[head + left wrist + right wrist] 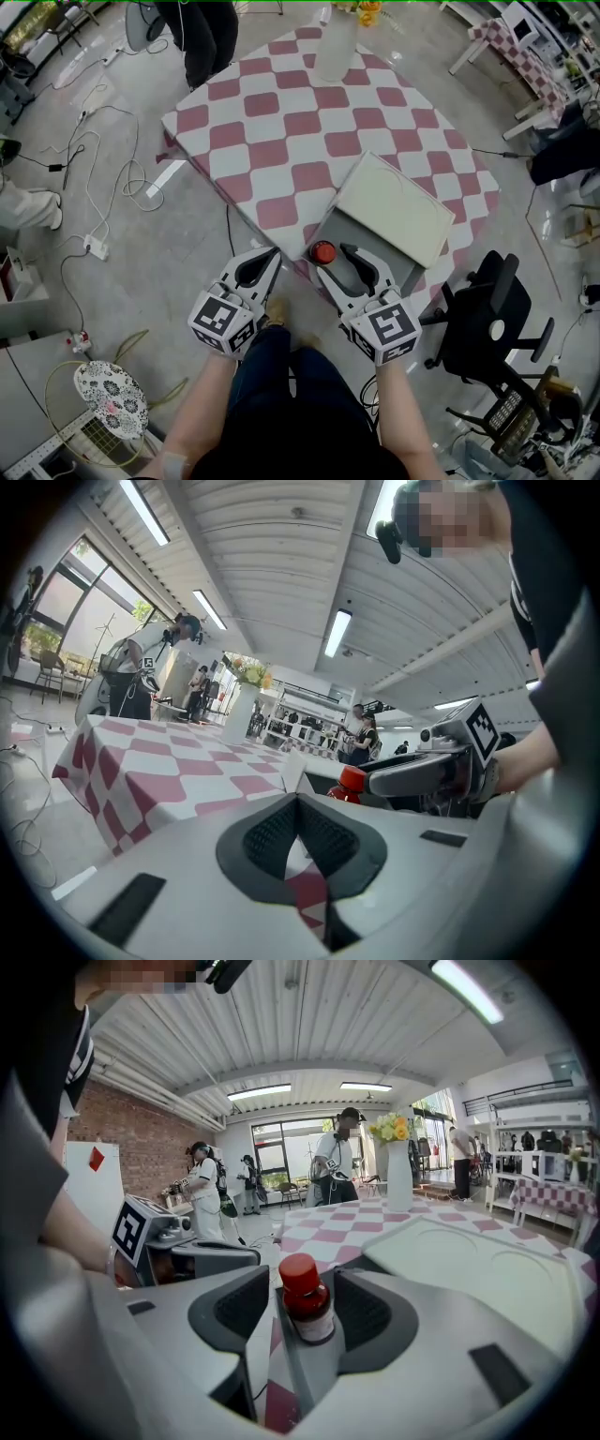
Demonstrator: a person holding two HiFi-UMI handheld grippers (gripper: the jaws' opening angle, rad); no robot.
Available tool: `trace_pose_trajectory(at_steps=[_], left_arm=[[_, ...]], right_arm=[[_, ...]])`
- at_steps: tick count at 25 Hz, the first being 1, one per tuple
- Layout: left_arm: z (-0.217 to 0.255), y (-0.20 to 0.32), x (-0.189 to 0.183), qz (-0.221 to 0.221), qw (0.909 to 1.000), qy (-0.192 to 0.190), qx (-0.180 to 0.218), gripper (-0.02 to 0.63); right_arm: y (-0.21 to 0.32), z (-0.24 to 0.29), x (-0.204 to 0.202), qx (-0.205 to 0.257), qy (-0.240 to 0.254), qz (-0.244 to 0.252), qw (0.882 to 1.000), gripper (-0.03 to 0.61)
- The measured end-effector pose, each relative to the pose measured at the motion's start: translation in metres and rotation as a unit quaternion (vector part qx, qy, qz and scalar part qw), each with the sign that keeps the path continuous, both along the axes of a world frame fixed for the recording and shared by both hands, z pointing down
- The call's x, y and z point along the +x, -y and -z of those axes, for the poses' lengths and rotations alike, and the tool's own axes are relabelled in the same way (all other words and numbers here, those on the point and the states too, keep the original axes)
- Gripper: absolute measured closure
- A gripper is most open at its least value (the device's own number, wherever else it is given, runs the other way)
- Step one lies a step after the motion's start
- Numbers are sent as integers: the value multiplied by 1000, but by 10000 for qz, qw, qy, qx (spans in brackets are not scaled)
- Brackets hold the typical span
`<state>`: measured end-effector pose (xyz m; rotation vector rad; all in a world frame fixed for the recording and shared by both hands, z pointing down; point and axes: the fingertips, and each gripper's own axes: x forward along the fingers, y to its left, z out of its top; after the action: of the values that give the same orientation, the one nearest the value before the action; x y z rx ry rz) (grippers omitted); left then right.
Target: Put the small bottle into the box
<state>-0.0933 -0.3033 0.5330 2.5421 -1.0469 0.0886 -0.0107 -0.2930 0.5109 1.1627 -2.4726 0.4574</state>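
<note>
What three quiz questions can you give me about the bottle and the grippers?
1. True or false: the tablecloth is plain blue.
2. The small bottle has a cap that is: A red, B blue, C green.
3. Which gripper has the bottle between its jaws?
Key: 1 false, it is pink-and-white checked. 2 A. 3 the right gripper, with its jaws apart.

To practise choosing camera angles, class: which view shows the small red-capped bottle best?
The right gripper view: the small bottle stands close between the open jaws, cap, body and label visible. The head view shows just its red cap from above; the left gripper view, cap and shoulder beside the right gripper.
</note>
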Motion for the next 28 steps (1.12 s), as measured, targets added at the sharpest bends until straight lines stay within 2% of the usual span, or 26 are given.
trace_pose_trajectory(at_steps=[3,5,7,9,21,28], left_arm=[[4,-5,2,0,10000,-14,22,614],[7,-9,4,-11,10000,-30,39,614],[11,-13,7,-35,10000,-22,67,614],[14,-15,11,-66,9999,-13,104,614],[35,-30,34,-146,9994,30,319,614],[46,-39,41,-141,9990,65,412,614]], right_arm=[[-7,3,4,26,-20,-35,10000,357],[-11,6,8,46,-29,-84,9999,390],[-15,9,12,62,-26,-128,9999,391],[-19,12,17,106,-24,-174,9998,431],[-38,31,47,295,224,-454,9983,562],[-46,44,58,388,411,-515,9971,572]])
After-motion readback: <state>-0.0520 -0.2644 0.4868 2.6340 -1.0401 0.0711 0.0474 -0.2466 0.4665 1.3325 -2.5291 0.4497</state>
